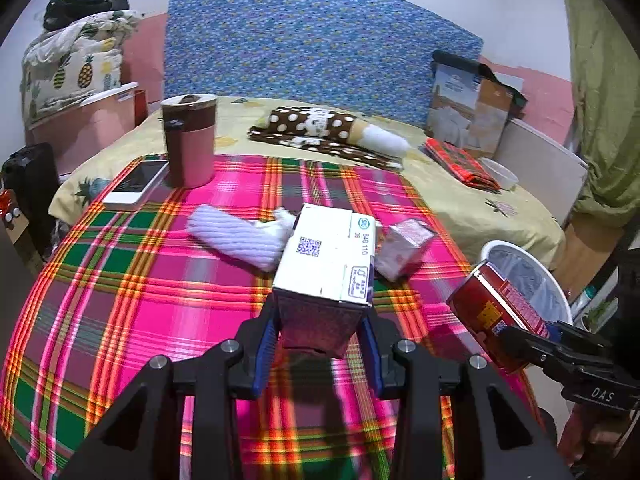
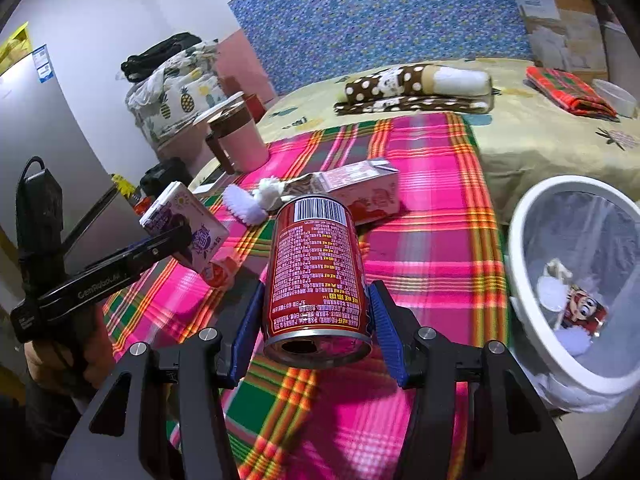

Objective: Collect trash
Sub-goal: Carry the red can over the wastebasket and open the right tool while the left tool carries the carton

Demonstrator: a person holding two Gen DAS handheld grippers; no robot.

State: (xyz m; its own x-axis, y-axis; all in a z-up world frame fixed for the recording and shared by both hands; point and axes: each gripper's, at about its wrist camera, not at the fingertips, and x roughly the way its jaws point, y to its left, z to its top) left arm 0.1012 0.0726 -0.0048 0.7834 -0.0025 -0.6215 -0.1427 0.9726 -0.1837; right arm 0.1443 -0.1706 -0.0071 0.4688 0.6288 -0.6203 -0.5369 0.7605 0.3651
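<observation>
We have the left gripper (image 1: 323, 330) clenched on a white drink carton (image 1: 328, 258), its blue pads pressing the carton's two sides. The carton's long axis runs straight away from the left wrist camera, its far end towards the blue patterned mattress (image 1: 312, 40), and it hangs above the pink plaid cloth (image 1: 120, 280) on the bed.

Our right gripper (image 2: 316, 330) is grasping a red drink can (image 2: 316, 276) across its lower body. The can's long axis also runs forward along the fingers, tilted up; the opened top end faces the right wrist camera, and the barcode sits at the far end. In the left view the can leans up and to the left, just in front of the white trash bin (image 1: 560, 280), which stands beside the bed on the right. In the right view the bin (image 2: 516, 280) holds a few scraps in a clear liner.

Lying on the cloth beyond both grippers are a pink milk carton (image 2: 360, 190), on its side, and a white knitted sock (image 1: 236, 236). A pink and brown tumbler (image 1: 190, 140) stands upright at the cloth's far left corner beside a white phone (image 1: 138, 182).
</observation>
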